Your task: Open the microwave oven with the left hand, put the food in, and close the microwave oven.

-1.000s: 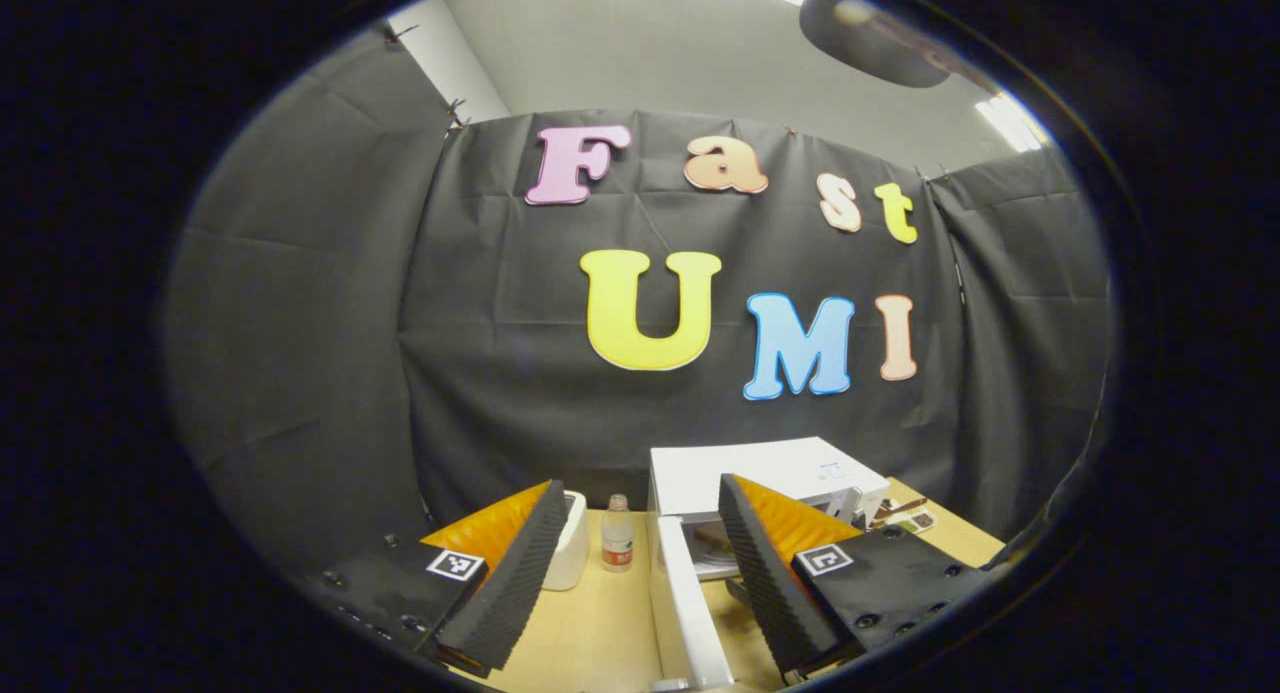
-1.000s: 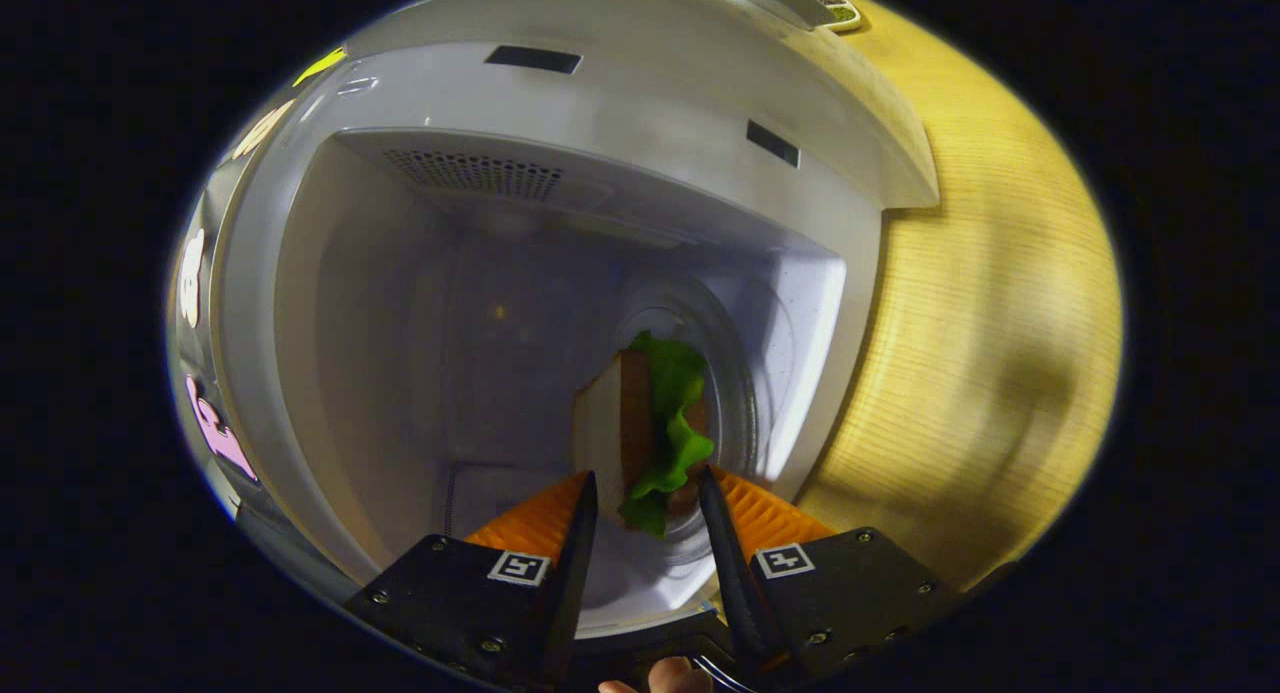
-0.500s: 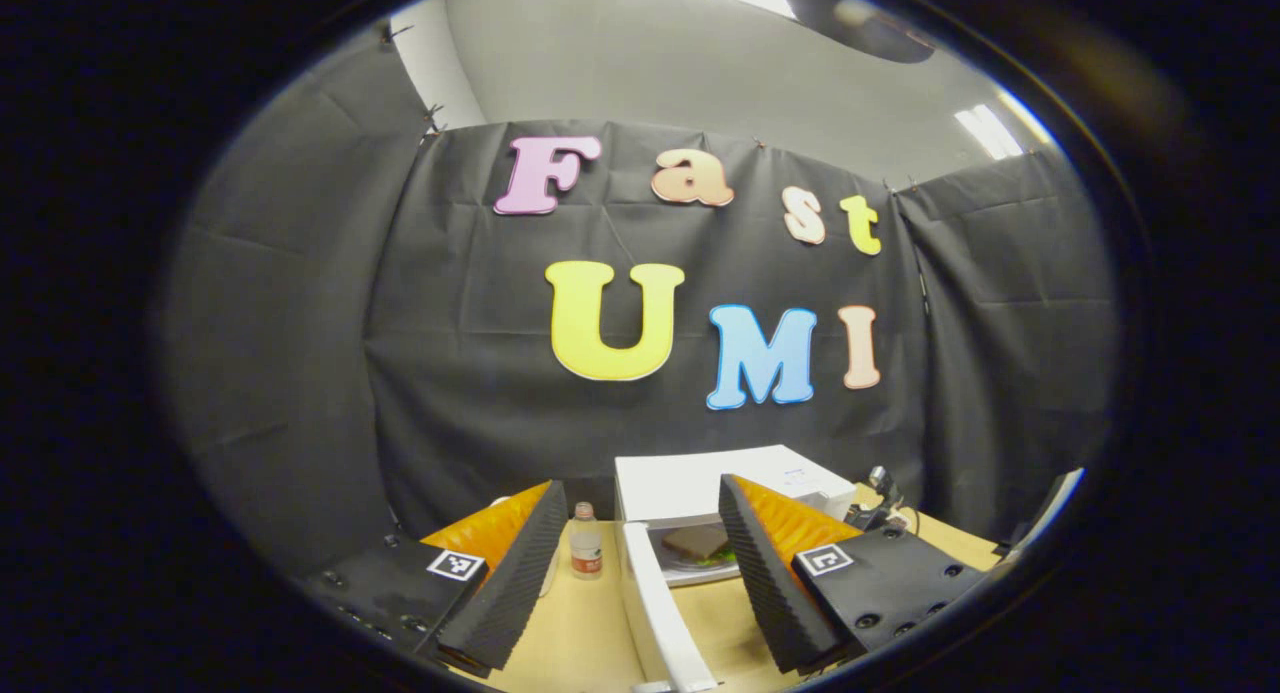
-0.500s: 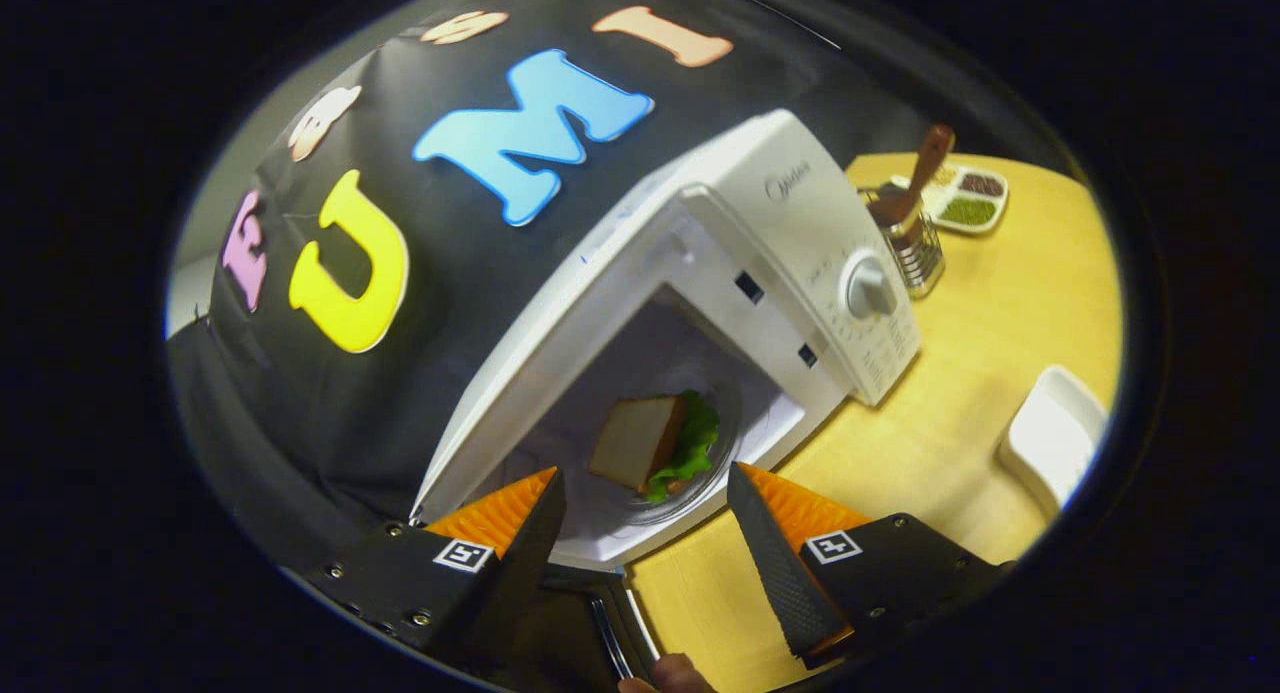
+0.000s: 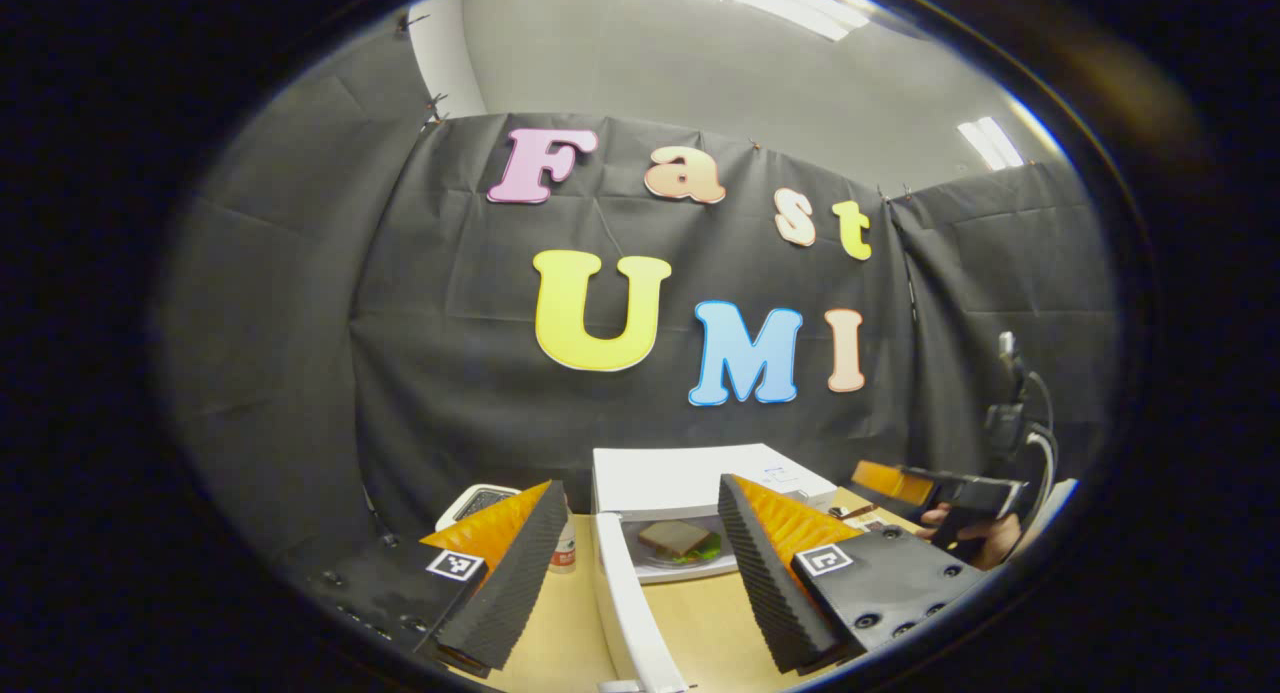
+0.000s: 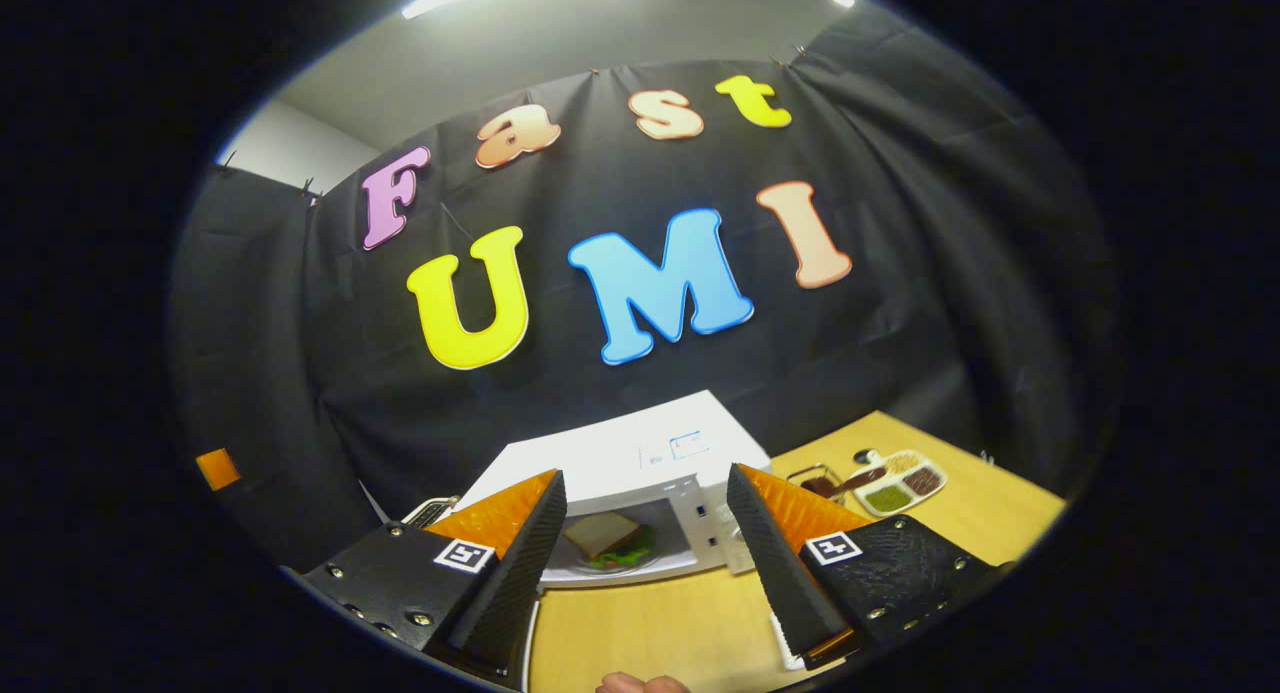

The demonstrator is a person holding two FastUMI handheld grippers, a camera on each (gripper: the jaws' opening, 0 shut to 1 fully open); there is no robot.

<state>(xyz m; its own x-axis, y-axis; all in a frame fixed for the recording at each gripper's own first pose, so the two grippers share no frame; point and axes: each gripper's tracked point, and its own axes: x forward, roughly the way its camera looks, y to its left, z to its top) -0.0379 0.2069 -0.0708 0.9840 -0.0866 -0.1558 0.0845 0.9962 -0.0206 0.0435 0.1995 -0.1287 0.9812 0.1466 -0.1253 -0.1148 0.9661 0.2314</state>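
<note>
With sandwich (image 6: 603,536) seated inside microwave oven (image 6: 640,453) at desk's (image 6: 660,623) back edge, both claws (image 5: 632,573) (image 6: 645,563) gaping empty; door (image 5: 630,613) left ajar for closing.

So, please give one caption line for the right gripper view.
Open tongs face the open microwave, sandwich inside.

One microwave (image 5: 700,478), door open, ahead of both grippers. One sandwich (image 5: 678,540) inside it. One bottle (image 5: 567,553) left of the door. One sectioned dish (image 6: 893,484) ahead-right of the right gripper (image 6: 645,558). Two grippers, the other being the left gripper (image 5: 630,563).
</note>
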